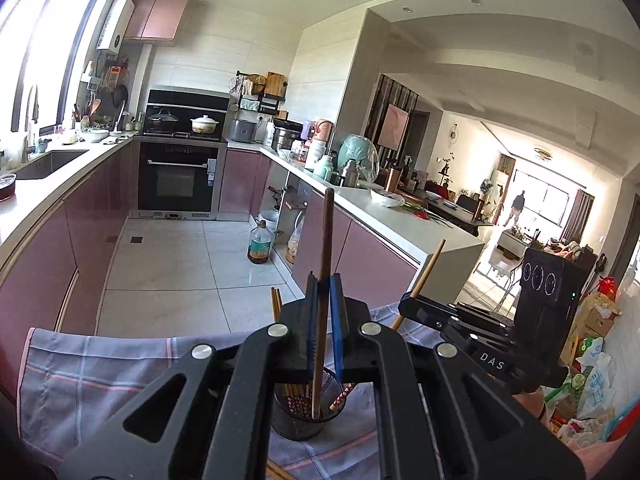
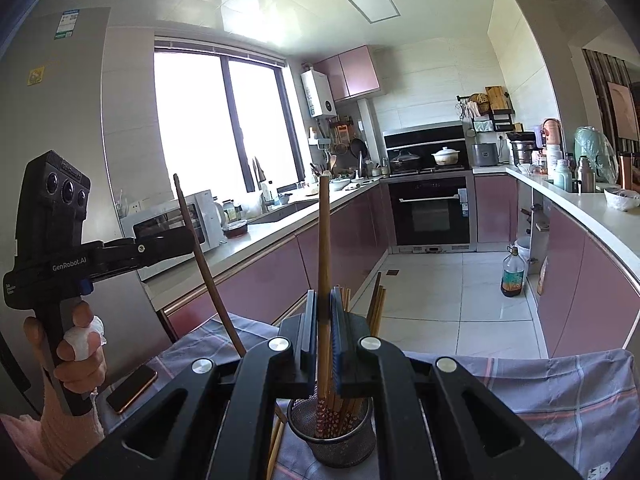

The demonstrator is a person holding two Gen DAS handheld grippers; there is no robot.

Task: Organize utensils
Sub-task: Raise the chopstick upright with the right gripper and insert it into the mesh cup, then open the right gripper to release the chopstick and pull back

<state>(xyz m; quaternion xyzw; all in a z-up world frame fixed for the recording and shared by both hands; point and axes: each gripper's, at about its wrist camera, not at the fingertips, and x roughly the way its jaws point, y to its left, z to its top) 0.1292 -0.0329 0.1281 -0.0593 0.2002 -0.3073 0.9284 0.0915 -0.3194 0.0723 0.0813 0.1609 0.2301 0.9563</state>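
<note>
My left tongs (image 1: 323, 280) pinch a dark chopstick (image 1: 325, 240) above the mesh cup (image 1: 304, 420); my right tongs (image 2: 323, 300) pinch a lighter chopstick (image 2: 323, 240) there too. I should lower both straight down, slowly.

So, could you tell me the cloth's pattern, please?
Grey-lilac cloth with pink and white check lines, clearest in the right wrist view.

1. A mesh holder (image 2: 334, 432) stands on a cloth (image 2: 560, 392) spread over the desk, with chopsticks (image 2: 332, 408) upright in it.
2. More chopsticks (image 2: 276, 440) lie on the cloth just left of the holder.
3. A phone (image 2: 132, 388) lies at the cloth's left edge.
4. Beyond the desk lies the kitchen floor (image 2: 440, 280).
</note>
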